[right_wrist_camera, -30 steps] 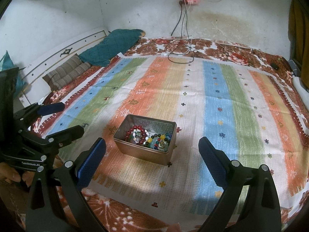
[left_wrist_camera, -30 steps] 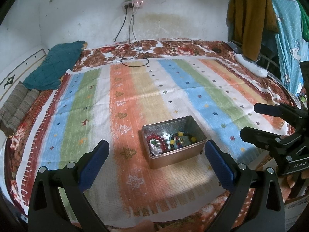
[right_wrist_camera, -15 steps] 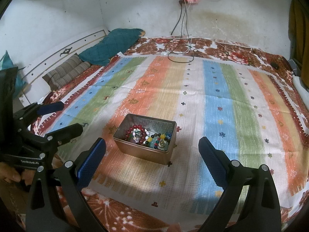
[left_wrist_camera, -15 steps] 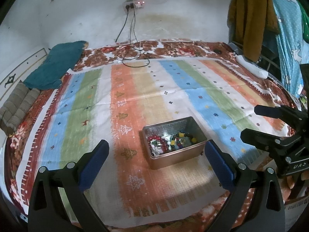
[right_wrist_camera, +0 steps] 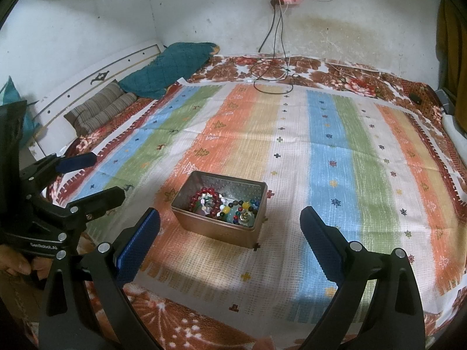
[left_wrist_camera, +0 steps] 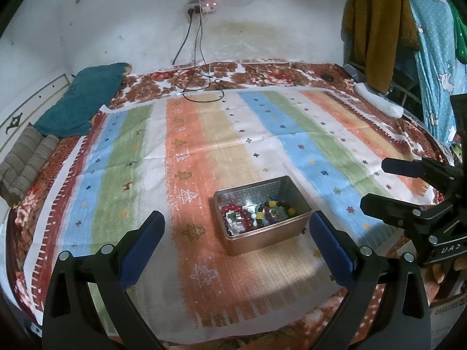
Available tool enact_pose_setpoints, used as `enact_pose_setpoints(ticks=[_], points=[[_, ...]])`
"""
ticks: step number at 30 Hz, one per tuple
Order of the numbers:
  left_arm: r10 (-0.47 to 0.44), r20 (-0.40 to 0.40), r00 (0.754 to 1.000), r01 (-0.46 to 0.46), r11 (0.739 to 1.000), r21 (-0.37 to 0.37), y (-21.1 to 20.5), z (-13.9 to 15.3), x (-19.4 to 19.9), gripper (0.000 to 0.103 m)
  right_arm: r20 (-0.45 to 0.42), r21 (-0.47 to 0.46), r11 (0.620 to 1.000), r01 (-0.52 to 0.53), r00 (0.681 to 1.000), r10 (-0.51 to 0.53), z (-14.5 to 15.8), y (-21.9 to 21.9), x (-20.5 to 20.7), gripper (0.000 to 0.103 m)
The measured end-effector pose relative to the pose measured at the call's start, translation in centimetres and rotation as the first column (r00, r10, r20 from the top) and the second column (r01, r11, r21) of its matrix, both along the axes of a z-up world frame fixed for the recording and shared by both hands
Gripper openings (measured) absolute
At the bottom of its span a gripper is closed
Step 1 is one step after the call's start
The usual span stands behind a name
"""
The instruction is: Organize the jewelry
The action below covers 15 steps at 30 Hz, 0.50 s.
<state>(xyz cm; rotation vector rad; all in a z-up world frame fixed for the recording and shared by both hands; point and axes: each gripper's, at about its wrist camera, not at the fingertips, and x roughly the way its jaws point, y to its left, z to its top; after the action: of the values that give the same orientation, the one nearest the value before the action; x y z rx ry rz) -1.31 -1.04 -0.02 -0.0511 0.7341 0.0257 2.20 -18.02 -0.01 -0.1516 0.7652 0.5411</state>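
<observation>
An open metal tin (left_wrist_camera: 262, 242) sits on the striped cloth near the bed's front edge. Inside lie a red bead bracelet (left_wrist_camera: 233, 218) and mixed coloured beads (left_wrist_camera: 274, 208). My left gripper (left_wrist_camera: 235, 217) is open, its blue pads wide apart and short of the tin. The right gripper (left_wrist_camera: 378, 183) shows at the right edge, also open. In the right wrist view the tin (right_wrist_camera: 213, 230) lies just ahead of my open right gripper (right_wrist_camera: 230, 214), with the red bracelet (right_wrist_camera: 204, 197) on its left side. The left gripper (right_wrist_camera: 105, 177) hovers open at the left, off the tin.
A striped cloth (left_wrist_camera: 204, 145) covers a floral bedspread (right_wrist_camera: 335, 70). A teal pillow (left_wrist_camera: 78, 105) and a striped cushion (left_wrist_camera: 26, 157) lie at the back left. Cables (left_wrist_camera: 201, 87) trail from a wall socket. Clothes (left_wrist_camera: 376, 23) hang at the right. A hand (right_wrist_camera: 11, 262) holds the left gripper.
Hardly anything differs: both views have drifted slightly, the tin has not moved, and both grippers stay open and empty.
</observation>
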Motion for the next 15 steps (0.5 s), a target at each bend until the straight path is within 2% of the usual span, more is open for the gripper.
enact_pose_setpoints(ticks=[15], points=[[0.006,-0.014,1.000,-0.007,1.000,-0.017,-0.11,-0.11,0.28,0.097,-0.011,-0.001,1.000,-0.002,1.000,0.002,-0.49,0.20,-0.16,0.097]])
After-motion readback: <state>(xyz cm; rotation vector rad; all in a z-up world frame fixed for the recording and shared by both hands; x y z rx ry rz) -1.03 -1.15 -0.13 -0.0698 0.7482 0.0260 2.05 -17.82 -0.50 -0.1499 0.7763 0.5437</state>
